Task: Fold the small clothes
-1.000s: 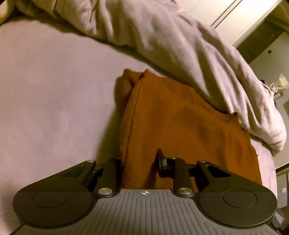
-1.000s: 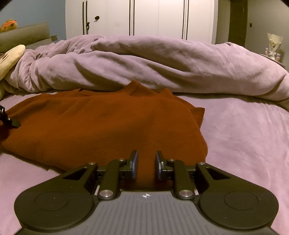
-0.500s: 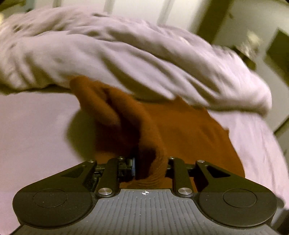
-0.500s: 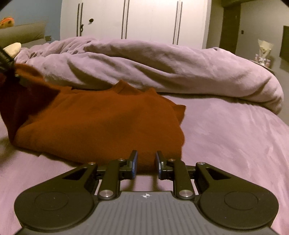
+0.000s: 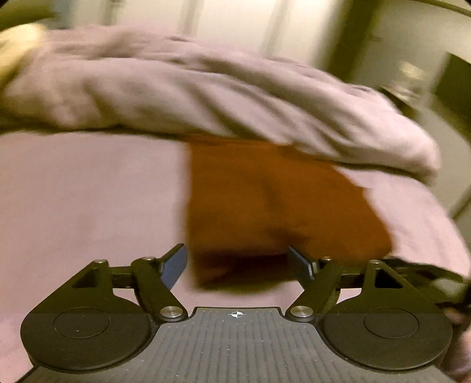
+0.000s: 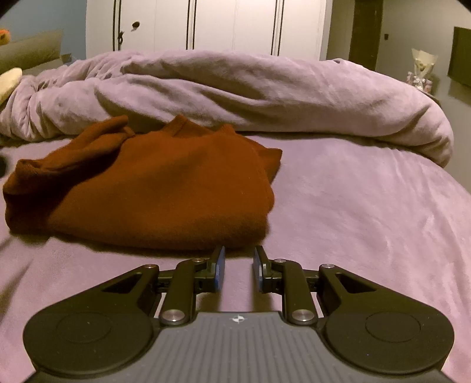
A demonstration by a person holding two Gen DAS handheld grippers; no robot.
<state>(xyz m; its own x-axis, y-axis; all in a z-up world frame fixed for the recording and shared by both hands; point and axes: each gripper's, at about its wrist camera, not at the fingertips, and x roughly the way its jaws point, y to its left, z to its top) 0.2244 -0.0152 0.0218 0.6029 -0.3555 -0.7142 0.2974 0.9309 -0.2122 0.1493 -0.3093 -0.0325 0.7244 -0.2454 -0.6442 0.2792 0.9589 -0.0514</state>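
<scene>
**Rust sweater down on the bed, both grippers clear of it**

Rust-brown sweater [image 6: 153, 188] lying half-folded on the lilac bedsheet [image 6: 368, 206], filling the left-centre of the right wrist view. One sleeve [image 6: 73, 156] flopped across the upper left of the garment, neckline [image 6: 191, 126] up at the far edge, close under the bunched duvet [image 6: 235, 88]. Right edge doubled over, a small flap poking out toward centre frame.

In the left wrist view, heavily blurred: same sweater [image 5: 273, 200] sitting centre frame, its top edge right at the duvet [image 5: 206, 97], bare sheet [image 5: 88, 200] off to the left.

Left gripper [image 5: 238, 263] with jaws just swung wide, fingers spread to either side of the garment's near corner, nothing pressed between the blue pads [image 5: 175, 266]. Released, plainly.

Right gripper [image 6: 238, 269] low at bottom centre, just short of the sweater's near hem. Jaws narrow but parted, a strip of sheet showing in the gap, no cloth pinched. Empty.

Further out: white wardrobe doors [image 6: 206, 26] across the top, a pale cushion [image 6: 8, 82] at the far left edge, a small ornament [image 6: 422, 69] on the upper right.
</scene>
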